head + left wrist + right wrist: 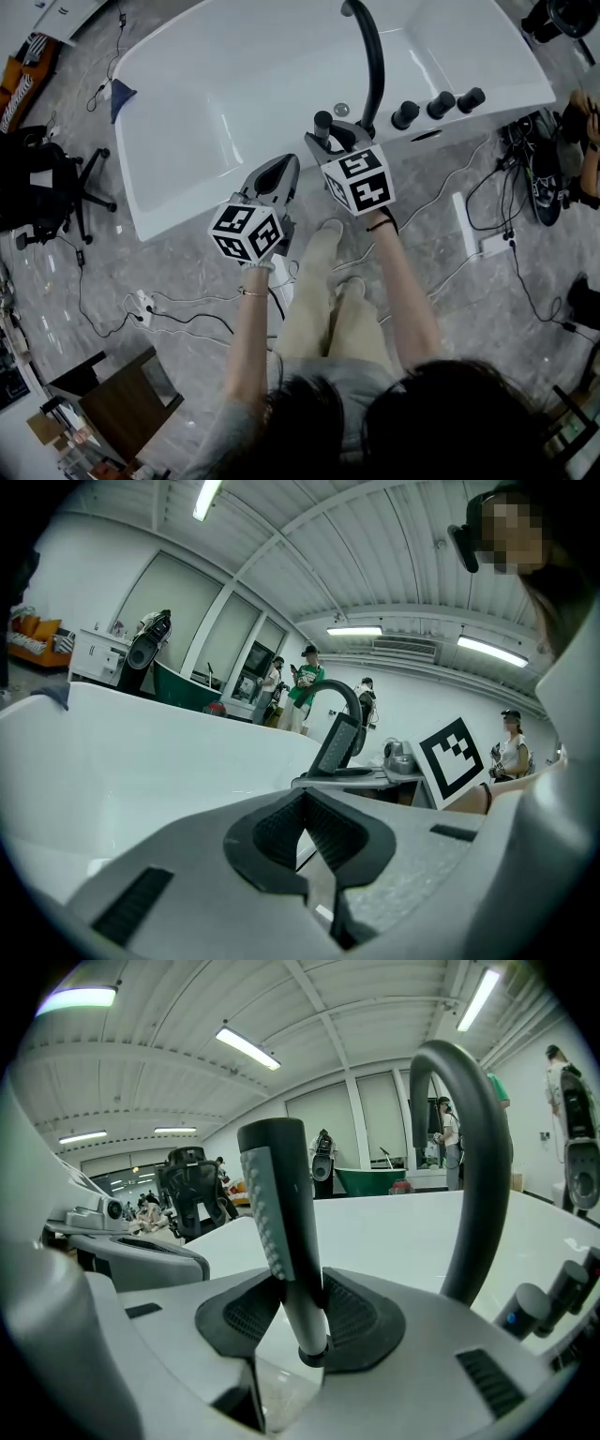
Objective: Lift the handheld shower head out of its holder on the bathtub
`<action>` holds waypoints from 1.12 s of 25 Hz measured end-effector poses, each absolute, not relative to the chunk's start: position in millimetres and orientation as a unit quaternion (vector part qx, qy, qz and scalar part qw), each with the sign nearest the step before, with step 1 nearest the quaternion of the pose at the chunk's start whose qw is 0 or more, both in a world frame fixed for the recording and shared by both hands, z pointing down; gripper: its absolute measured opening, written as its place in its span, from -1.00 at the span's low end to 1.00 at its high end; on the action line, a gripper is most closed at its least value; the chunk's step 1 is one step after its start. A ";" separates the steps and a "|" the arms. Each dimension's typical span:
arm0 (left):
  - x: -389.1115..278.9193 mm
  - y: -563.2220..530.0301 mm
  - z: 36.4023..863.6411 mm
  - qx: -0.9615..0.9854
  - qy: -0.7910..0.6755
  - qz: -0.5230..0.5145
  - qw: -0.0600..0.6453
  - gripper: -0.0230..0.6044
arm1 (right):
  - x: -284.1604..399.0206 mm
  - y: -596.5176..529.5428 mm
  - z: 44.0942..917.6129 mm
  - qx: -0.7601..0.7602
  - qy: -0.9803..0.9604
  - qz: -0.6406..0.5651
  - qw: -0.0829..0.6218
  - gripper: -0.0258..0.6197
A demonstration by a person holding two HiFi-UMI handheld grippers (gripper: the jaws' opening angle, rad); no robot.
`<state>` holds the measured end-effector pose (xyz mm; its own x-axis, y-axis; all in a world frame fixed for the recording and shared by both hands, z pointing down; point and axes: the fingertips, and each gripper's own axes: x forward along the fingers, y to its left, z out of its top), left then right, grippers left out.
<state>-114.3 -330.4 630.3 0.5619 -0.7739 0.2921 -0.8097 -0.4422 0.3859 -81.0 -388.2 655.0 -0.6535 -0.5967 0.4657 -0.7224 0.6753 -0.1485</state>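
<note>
**Right gripper (302,1288) on shower head (281,1222)**

Shower head upright on tub (234,84) rim, at 9 o'clock of spout (375,56). Right pads clamp its handle from both sides. Left gripper (302,803) at 7 o'clock, jaws together, empty.

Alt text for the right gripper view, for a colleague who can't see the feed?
A dark shower head stands upright between the jaws of the right hand-held gripper, whose pads touch it on both sides. Behind it lies the white bathtub, with a curved dark faucet rising to the right.
</note>
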 end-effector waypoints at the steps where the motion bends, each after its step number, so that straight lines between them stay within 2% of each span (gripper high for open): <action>1: -114.8 -329.7 627.6 0.847 -0.468 0.033 0.248 -0.91 | -79.9 -386.5 650.8 0.370 -0.894 0.164 0.191 -0.49; 28: -112.8 -302.5 475.1 0.857 -0.468 -0.033 0.214 -0.91 | -64.7 -350.9 480.3 0.375 -0.906 0.132 0.147 -0.50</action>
<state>-112.8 -302.5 475.1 0.5595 -0.8162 0.1439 -0.7882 -0.4703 0.3969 -64.7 -350.9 480.3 -0.6754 -0.6409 0.3650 -0.7184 0.6834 -0.1294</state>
